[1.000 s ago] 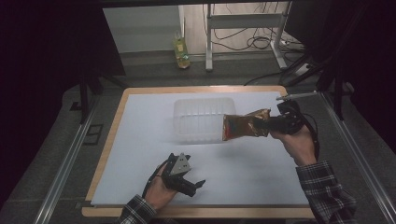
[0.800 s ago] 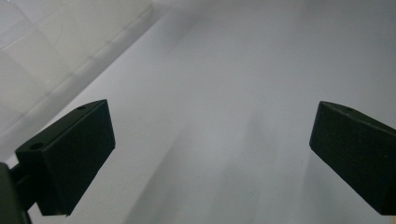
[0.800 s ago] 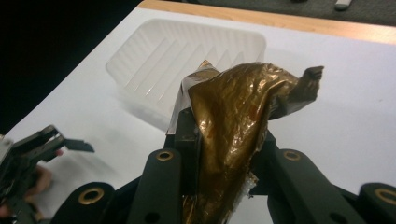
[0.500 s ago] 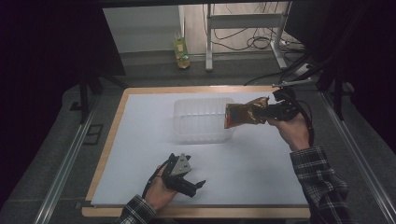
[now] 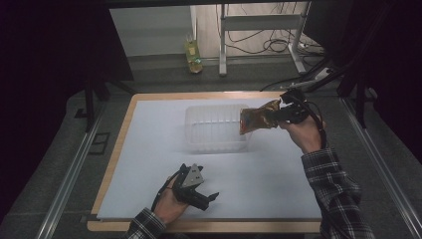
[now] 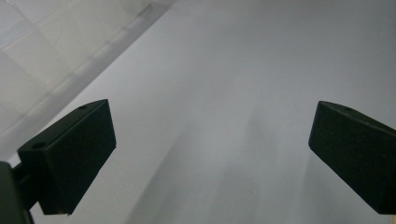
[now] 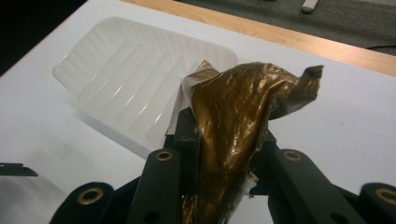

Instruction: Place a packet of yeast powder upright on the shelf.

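**Gold foil pouch clamped in right gripper, over the tub's right edge**

Gold, crinkled foil pouch (image 5: pixel 258 118) is hanging in the air, pinched at one end by the right gripper (image 5: pixel 284 113). Jaws are closing tight on it; in the right gripper view the pouch (image 7: pixel 236 126) is rising straight out from between the two black jaws, wrinkled, with a twisted tip at the far right.

Pouch is sitting above the right edge of the clear plastic tub (image 5: pixel 216 127), which is standing on the white mat (image 5: pixel 149 149) at centre, toward the far side. From the pictures I can't tell whether the pouch is touching the tub rim.

Left gripper (image 5: pixel 205 200) is resting on the mat near the front edge, well apart from the tub. Its jaws are standing wide apart with nothing between them; the left gripper view is showing bare mat between the pads (image 6: pixel 70 158) and a corner of the tub (image 6: pixel 56 42) at the upper left.

Right hand (image 5: pixel 303 137) is holding its gripper roughly level, pointing left.
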Demonstrator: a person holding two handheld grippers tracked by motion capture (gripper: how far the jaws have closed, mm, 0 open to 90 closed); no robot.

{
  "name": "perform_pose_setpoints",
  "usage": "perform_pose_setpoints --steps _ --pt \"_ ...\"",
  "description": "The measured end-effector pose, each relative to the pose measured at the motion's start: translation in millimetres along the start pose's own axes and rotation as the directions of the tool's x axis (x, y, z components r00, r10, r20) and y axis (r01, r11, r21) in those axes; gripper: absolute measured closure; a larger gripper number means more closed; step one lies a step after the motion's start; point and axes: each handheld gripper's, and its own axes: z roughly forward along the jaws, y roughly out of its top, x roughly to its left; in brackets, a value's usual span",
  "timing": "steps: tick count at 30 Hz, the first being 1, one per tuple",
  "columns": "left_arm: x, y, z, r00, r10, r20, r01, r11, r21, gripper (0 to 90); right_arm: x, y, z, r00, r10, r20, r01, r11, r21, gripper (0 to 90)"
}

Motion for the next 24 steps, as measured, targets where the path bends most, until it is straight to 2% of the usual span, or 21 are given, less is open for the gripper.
perform_pose_setpoints --steps 4,10,19,24 --pt "-0.6 -0.1 0.0 1.0 0.0 0.001 0.0 1.0 0.0 0.7 5.2 3.7 9.4 0.9999 -0.014 0.004 0.014 1.0 0.026 71.3" --pt "-2.0 0.1 0.8 1.0 0.007 0.005 -0.007 1.0 0.003 0.8 7.1 6.5 17.3 0.9999 -0.013 -0.004 0.013 0.999 0.036 70.6" --pt "-1.8 -0.1 0.8 1.0 0.009 0.004 -0.009 0.9999 0.006 0.9 1.4 9.0 29.7 0.9978 0.046 -0.048 -0.046 0.999 0.011 69.5" --pt "-1.9 -0.1 0.7 0.9999 0.011 0.005 -0.011 0.9999 0.007 0.9 -2.3 8.6 39.6 0.9937 0.084 -0.074 -0.086 0.996 -0.018 69.4"
